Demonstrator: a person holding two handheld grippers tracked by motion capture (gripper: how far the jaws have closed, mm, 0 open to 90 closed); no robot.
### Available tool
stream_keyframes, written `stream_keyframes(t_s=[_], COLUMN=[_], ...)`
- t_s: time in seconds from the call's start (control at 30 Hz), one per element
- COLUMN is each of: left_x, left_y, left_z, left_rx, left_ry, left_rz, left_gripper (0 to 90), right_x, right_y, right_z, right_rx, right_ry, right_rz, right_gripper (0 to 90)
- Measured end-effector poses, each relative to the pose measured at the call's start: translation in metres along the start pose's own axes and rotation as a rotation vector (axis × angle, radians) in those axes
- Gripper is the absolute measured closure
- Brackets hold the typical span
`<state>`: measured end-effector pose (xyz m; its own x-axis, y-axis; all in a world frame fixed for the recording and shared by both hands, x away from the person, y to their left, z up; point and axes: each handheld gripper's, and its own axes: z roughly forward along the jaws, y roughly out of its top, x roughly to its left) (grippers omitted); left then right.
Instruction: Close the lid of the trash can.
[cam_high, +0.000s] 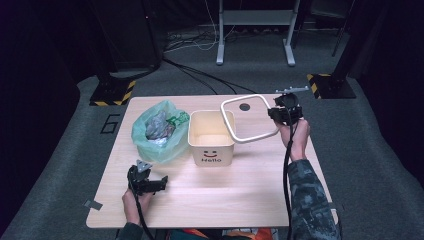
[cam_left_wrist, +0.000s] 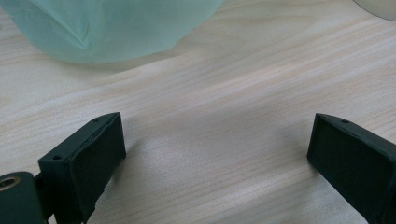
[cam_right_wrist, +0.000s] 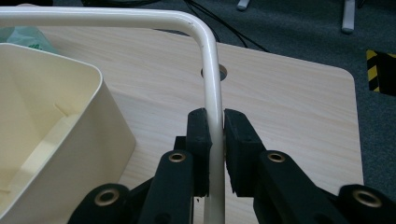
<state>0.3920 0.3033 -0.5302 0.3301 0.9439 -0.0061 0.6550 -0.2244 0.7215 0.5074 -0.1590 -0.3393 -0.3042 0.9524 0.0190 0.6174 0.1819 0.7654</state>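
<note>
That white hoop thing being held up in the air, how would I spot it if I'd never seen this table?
Start at the wooden table and find the cream bin with the smiley face at its middle. Just right of it, the right gripper pinches a white ring frame by one side, lifted and tilted. Unlike the bin and the green bag, it is an open, rounded-square loop.

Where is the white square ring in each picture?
High view: the white ring is right of centre, held up by the right gripper, one corner over the cream bin.
Left gripper view: not in it; green bag and table there.
Right gripper view: it runs along the top and down the middle, clamped between the jaws.
Shared landmark: the cream bin, beside the ring.
</note>
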Motion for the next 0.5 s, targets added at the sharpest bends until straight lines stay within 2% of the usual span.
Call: stream_keyframes(t_s=[0.5], left_x=[0.000], left_y=[0.000], left_z=[0.000], left_rx=[0.002], left_ry=[0.000], left_rz=[0.002], left_gripper=[3.9], right_x=[0.018], right_y=[0.010], right_z=[0.008], right_rx=[0.010], right_ry=[0.027], right_rz=[-0.029], right_gripper=[80.7])
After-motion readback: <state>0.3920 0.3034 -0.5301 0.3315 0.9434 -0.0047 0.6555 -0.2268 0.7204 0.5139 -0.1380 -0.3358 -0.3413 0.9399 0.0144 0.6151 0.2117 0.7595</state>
